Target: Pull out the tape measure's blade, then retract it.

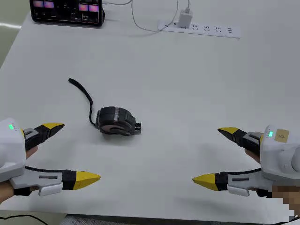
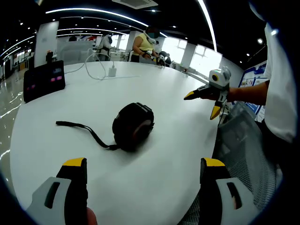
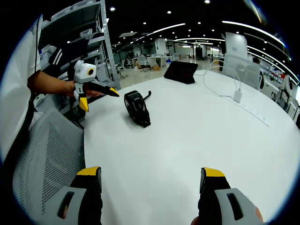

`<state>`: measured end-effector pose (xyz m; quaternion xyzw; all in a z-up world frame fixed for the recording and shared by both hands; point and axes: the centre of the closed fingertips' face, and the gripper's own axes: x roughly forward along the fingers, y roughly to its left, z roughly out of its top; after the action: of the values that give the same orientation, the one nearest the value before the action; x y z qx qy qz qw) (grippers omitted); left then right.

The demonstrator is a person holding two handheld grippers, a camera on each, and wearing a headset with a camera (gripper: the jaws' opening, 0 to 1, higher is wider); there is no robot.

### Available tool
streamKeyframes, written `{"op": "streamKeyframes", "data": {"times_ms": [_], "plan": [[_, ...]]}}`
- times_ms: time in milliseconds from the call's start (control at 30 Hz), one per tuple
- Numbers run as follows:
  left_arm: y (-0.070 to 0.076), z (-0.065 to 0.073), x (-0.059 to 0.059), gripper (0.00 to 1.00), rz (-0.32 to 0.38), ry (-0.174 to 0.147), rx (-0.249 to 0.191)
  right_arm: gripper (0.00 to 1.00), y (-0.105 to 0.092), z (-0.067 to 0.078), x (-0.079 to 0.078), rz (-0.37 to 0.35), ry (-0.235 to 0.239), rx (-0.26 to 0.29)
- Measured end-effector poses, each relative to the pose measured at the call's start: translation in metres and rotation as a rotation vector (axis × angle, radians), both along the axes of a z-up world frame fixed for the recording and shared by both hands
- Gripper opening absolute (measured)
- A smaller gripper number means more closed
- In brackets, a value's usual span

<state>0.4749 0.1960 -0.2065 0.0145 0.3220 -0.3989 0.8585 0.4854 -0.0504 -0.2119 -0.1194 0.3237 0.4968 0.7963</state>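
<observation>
The task looks not yet begun. The black, rounded tape measure (image 1: 117, 121) lies on its side on the white surface (image 1: 187, 84), and no blade is drawn out. Only a small dark end piece sits at the mouth of the case, on the side that faces the right tool (image 1: 206, 154). A thin black wrist strap (image 1: 82, 96) trails loosely from the far side of the tape measure, away from the person. The left tool (image 1: 81, 151) hangs left of the tape measure and nearer the person. Its yellow-tipped jaws stand wide apart and hold nothing. The right tool hangs on the opposite side of the tape measure, farther off than the left one, also with its jaws spread and empty. Neither tool touches the tape measure. Each gripper view shows the case lying ahead of its own open jaws, with bare surface between. Well beyond the tape measure, at the far edge of the surface, lie a dark tablet (image 1: 68, 11) and a white power strip (image 1: 206, 29) with a white charger (image 1: 185, 19) plugged into it, all clear of the work. As I judge it, every step is left: steady the case with one tool, catch the blade's end with the other, draw it out, then let it run back in.
</observation>
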Motion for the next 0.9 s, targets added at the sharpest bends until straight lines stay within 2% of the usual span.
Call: {"op": "streamKeyframes", "data": {"times_ms": [400,900], "plan": [[0.0016,0.0018,0.0033,0.99,0.005,-0.006,-0.005,0.79,0.0007,0.0030,0.0032,0.000,-0.011,0.013],[0.0034,0.0010,0.0054,0.98,0.004,-0.001,0.000,0.80,0.0039,0.0024,0.0090,0.009,-0.011,0.015]]}}
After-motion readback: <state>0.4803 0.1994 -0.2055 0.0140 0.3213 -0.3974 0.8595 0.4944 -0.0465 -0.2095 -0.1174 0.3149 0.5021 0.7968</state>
